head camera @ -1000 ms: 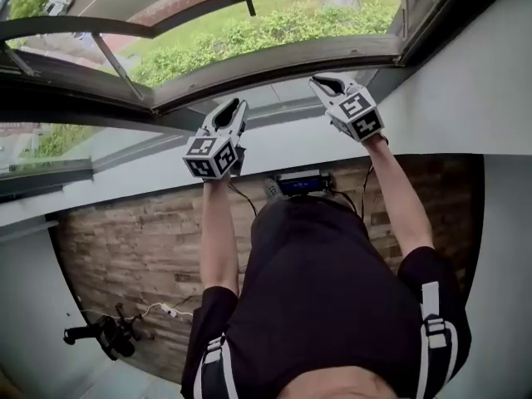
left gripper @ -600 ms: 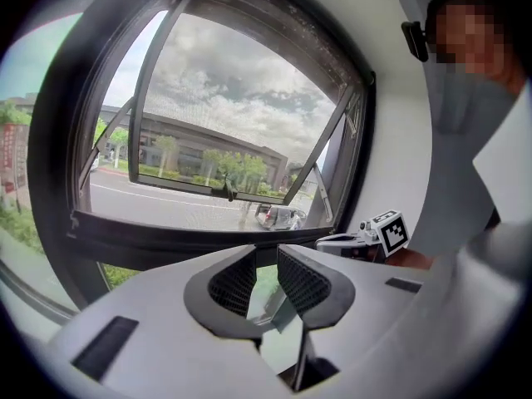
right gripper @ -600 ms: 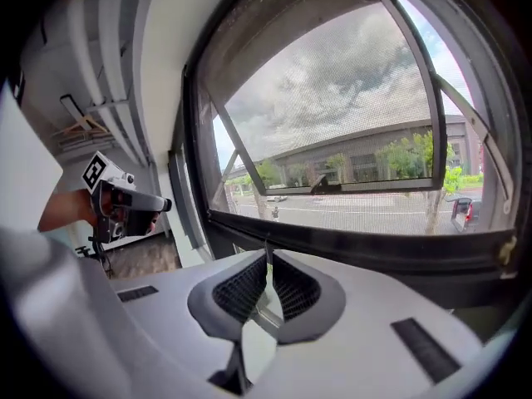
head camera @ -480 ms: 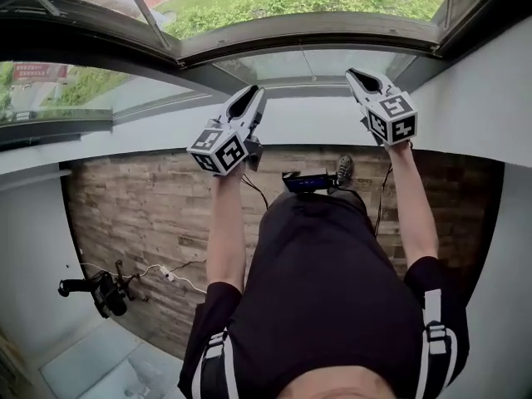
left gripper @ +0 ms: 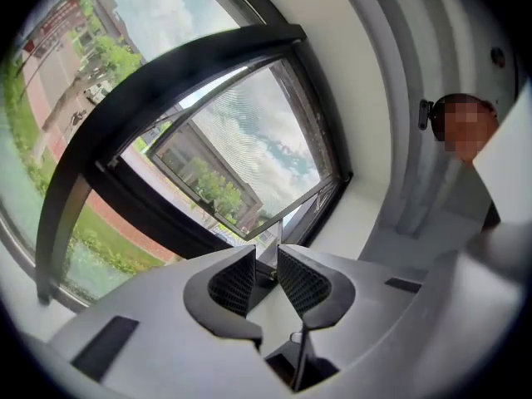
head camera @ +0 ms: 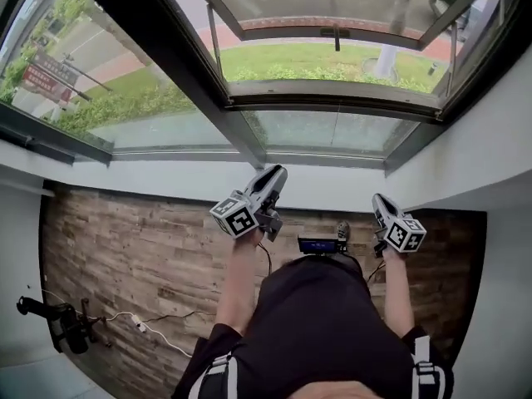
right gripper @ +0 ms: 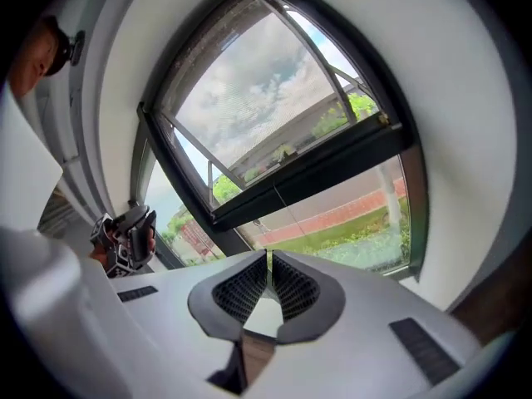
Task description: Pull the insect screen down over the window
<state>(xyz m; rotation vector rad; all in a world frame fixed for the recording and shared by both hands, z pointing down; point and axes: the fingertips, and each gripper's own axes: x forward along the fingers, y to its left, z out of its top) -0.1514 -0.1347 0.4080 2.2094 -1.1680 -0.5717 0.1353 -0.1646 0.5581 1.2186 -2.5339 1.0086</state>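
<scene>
Seen from the head view, I hold both tools low in front of the white sill (head camera: 166, 173) under the open window (head camera: 332, 105). My left gripper (head camera: 277, 173) points toward the foot of the dark mullion, my right gripper (head camera: 379, 199) sits lower and well off to its side, and neither touches anything. No pull bar or cord shows from here. In the left gripper view the pads stand a little apart with only air between them. Past them a fine rippled grain lies across the sky in the opening, which I take for the mesh of the insect screen (left gripper: 258, 140); I cannot tell how far down it reaches. In the right gripper view the jaws are closed tip to tip on nothing. The same grain fills the upper pane, and a thin line (right gripper: 285, 206) crosses the dark rail below it, perhaps a pull cord, though it is too fine to be sure. I judge this to be the reach, with the pull not yet begun. Next I need to lift a gripper to the screen's lower edge or cord, part the right jaws, and close on it before drawing straight down.
</scene>
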